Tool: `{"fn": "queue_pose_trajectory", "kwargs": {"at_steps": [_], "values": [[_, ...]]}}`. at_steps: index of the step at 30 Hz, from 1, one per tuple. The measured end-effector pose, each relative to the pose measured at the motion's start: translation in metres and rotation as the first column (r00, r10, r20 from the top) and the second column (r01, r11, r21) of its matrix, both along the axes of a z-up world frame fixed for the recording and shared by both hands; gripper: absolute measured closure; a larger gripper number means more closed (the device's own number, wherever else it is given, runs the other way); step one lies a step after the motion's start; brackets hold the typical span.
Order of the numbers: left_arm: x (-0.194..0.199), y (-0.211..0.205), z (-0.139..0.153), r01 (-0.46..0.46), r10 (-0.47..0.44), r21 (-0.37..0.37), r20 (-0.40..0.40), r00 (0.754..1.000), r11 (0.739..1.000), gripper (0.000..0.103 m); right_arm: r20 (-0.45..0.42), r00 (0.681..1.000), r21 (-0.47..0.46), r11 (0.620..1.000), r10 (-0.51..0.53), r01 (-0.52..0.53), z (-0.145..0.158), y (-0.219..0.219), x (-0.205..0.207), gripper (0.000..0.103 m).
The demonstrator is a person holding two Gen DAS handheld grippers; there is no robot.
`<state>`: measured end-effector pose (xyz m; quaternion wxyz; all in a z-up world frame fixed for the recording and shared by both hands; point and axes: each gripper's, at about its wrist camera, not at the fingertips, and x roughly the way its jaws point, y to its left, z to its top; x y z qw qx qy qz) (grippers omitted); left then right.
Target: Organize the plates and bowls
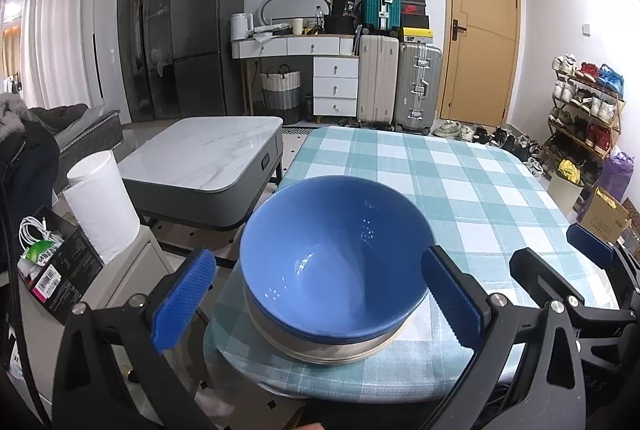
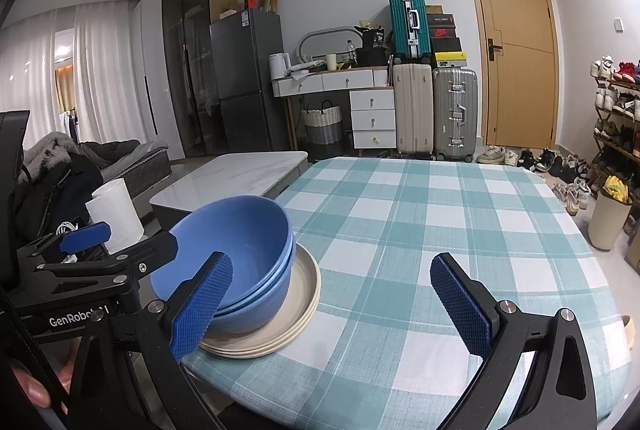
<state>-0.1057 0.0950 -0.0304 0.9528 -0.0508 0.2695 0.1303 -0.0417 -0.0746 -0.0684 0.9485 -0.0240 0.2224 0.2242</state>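
On plates near table corner: blue bowls nested. Left gripper spread around them, right gripper spread, empty. Back off straight, avoid clipping rim.

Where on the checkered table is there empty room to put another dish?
Nearly all the tablecloth is bare: the whole stretch right of the beige plates and back to the far edge by the suitcases. The crowded spot is the near left corner, where the blue bowls sit stacked on those plates.
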Motion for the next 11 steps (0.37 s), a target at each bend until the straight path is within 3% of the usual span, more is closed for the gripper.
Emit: {"fn": "queue_pose_trajectory", "kwargs": {"at_steps": [6,11], "values": [[0.0029,0.0036,-0.0043,-0.002,0.001,-0.031,-0.019,1.000,1.000,0.000,-0.003,1.000,0.008,1.000,0.018,-0.018,-0.0003,0.0022,-0.0020,0.002],[-0.0012,-0.0016,-0.0018,-0.010,0.009,0.019,0.012,1.000,1.000,0.000,-0.004,1.000,0.009,1.000,0.025,-0.025,-0.0009,0.0031,-0.0022,0.002]]}}
